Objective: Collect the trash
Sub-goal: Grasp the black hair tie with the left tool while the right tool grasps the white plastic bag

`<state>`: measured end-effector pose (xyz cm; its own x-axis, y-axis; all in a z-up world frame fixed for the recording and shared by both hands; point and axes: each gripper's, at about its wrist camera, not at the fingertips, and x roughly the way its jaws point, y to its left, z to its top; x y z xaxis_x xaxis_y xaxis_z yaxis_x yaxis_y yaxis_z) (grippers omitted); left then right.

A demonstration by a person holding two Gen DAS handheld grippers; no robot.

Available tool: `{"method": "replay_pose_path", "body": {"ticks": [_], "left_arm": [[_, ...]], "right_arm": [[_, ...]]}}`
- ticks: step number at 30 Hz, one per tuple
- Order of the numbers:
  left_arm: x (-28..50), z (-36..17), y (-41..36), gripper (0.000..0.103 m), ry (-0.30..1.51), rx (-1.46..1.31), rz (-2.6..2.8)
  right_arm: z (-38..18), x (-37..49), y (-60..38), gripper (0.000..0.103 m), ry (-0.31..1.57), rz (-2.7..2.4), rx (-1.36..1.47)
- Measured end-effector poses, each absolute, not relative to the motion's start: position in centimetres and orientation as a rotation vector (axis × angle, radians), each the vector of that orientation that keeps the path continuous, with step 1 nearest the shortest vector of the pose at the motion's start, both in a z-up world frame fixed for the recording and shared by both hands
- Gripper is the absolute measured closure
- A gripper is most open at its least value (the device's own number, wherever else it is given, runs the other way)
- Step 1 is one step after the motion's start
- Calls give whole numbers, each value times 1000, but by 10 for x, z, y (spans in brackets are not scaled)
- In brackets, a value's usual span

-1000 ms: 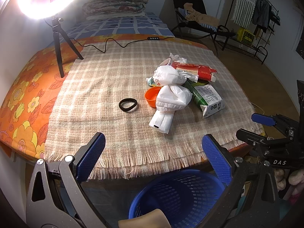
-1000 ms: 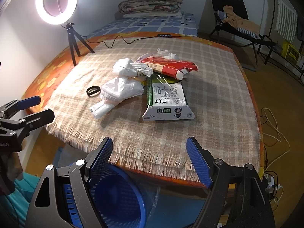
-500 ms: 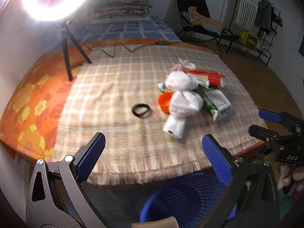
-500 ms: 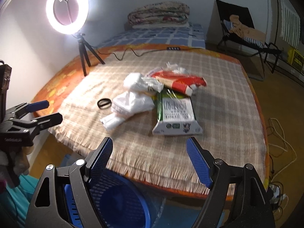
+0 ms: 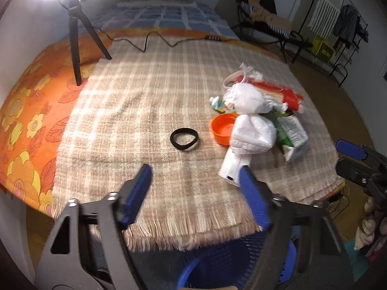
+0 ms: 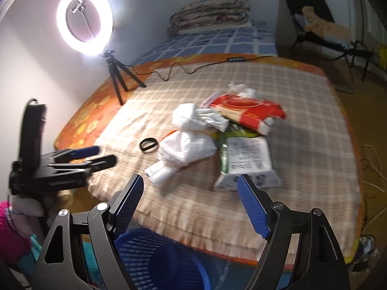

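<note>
Trash (image 5: pixel 251 123) sits heaped toward the right of the checked blanket (image 5: pixel 135 111), and from the left wrist view I can make out two knotted white bags, an orange lid (image 5: pixel 221 128), a green-and-white carton (image 5: pixel 291 135) and a red packet (image 5: pixel 283 91), with a black band (image 5: pixel 184 139) lying apart to the left of them. What has changed here is the left gripper (image 5: pixel 196 186): half a second ago its blue fingers stood wide, and now they have drawn noticeably closer, though a clear gap remains and nothing is between them. The blanket's fringe has also slid down in the frame, so the tool has come forward over the edge, its right finger now overlapping the tail of the nearer white bag (image 5: pixel 252 136). The blue basket (image 5: pixel 232 263) waits below the bed edge, with no rubbish visible in it. From the right wrist view, the same pile looms larger than a moment back, the carton (image 6: pixel 246 162) just beyond the right gripper (image 6: pixel 191 194), whose fingers stay spread as wide as before and hold nothing. The left tool shows at the left of this picture, blurred with motion, nosing toward the black band (image 6: pixel 149 145). I'd say both hands are closing in for a first pick, nothing collected yet; whether the left one means the band or the bag I cannot tell.
</note>
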<state>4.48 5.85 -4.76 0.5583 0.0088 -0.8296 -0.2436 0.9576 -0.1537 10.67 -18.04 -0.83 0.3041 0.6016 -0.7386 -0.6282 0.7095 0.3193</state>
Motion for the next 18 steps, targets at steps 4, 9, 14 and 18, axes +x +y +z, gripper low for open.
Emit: {"method": "replay_pose_path", "body": {"ticks": [4, 9, 14, 18], "left_arm": [[65, -58, 69, 46, 1000, -295, 157], [85, -67, 84, 52, 1018, -341, 159], [101, -80, 90, 65, 1047, -343, 159], [109, -91, 91, 65, 1068, -342, 158]], "right_arm": [[-16, 121, -158, 24, 979, 834, -52], [-23, 140, -133, 24, 992, 840, -62], [-37, 158, -115, 26, 1049, 798, -56], [-48, 168, -104, 26, 1066, 759, -68]]}}
